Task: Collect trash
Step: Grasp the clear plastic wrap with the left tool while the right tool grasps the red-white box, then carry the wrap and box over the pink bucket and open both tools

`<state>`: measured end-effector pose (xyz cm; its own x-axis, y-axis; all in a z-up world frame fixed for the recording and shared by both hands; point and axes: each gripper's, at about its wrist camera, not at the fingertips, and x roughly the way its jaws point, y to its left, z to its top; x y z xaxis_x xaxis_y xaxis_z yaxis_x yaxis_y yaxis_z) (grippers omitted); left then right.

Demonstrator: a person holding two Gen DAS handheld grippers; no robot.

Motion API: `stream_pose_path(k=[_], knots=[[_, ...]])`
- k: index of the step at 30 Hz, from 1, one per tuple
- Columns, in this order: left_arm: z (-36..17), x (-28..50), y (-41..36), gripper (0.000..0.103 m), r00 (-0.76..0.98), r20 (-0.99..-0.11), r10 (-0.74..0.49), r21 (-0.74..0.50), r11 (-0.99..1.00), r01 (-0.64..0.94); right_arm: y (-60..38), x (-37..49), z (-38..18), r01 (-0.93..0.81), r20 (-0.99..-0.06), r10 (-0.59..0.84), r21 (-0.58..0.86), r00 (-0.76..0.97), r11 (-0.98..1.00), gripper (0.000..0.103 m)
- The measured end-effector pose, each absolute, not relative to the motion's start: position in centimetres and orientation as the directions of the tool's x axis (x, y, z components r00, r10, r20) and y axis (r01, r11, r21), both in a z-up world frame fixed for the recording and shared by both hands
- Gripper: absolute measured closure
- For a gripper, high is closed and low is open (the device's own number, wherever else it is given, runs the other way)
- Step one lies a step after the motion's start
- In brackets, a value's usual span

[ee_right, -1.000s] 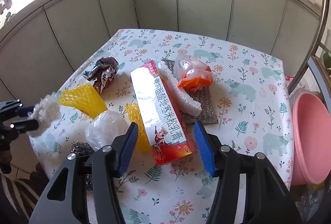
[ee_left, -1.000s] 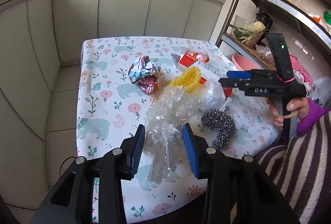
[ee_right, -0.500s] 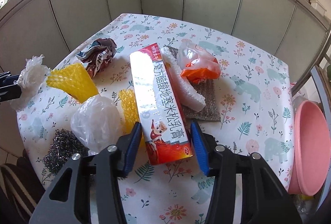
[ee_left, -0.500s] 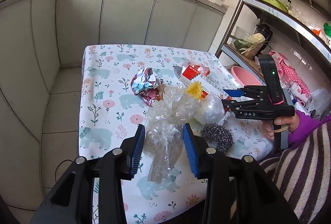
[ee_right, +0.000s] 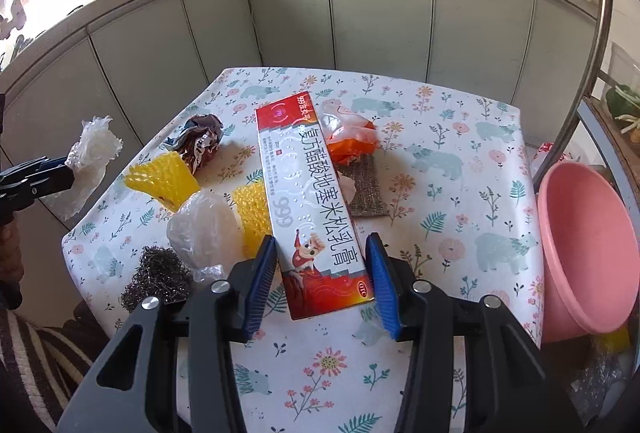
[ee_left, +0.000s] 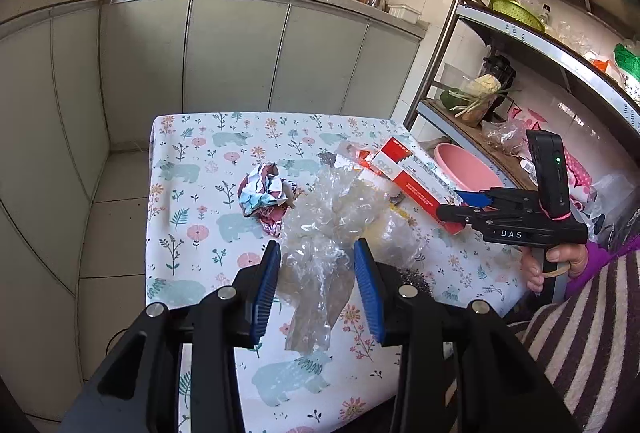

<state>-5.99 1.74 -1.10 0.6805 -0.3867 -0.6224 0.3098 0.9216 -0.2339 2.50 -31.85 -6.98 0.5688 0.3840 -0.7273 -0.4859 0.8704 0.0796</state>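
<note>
We are closing the right hand-held gripper [ee_right: 322, 283] on the red box [ee_right: 312, 201]. Its jaws have just been closing, and now the blue pads are pressing on both sides of the box's near end, low in the middle of the right wrist picture. The far end of the box is tipping up off the desk [ee_right: 460, 169], so we think it is starting to lift. A second ago it was lying flat among the other trash. That means one more piece of trash is now in our grip.

The left hand-held gripper [ee_left: 316, 281] is holding the crumpled clear plastic bag [ee_left: 324, 229] between its pads, in the middle of the left wrist picture, above the desk.

Both hand-held grippers are pointing forward and down at the desk. In the left wrist picture, a hand [ee_left: 554, 261] is holding the right one's handle at the right edge.

Near the box are lying a yellow foam net [ee_right: 162, 179], a steel scrubber [ee_right: 156, 277] and an orange bag [ee_right: 350, 139]. A pink basin [ee_right: 588, 245] is waiting at the right side.
</note>
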Motion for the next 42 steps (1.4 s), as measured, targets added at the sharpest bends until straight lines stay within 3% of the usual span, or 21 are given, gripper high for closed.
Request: stream_pose_path(k=[18, 42], knots=[[1.9, -3.8, -3.1, 0.066, 0.708, -0.555, -0.436, -0.215, 0.898, 0.384, -37.3, 0.4, -4.5, -0.373, -0.626, 0.389, 0.166, 0.676, 0.913, 0.056], [4.2, 1.3, -17.0, 0.066, 0.603, -0.525, -0.601, -0.223, 0.781, 0.584, -48.7, -2.1, -4.1, -0.096, -0.538, 0.232, 0.268, 0.811, 0.959, 0.056]])
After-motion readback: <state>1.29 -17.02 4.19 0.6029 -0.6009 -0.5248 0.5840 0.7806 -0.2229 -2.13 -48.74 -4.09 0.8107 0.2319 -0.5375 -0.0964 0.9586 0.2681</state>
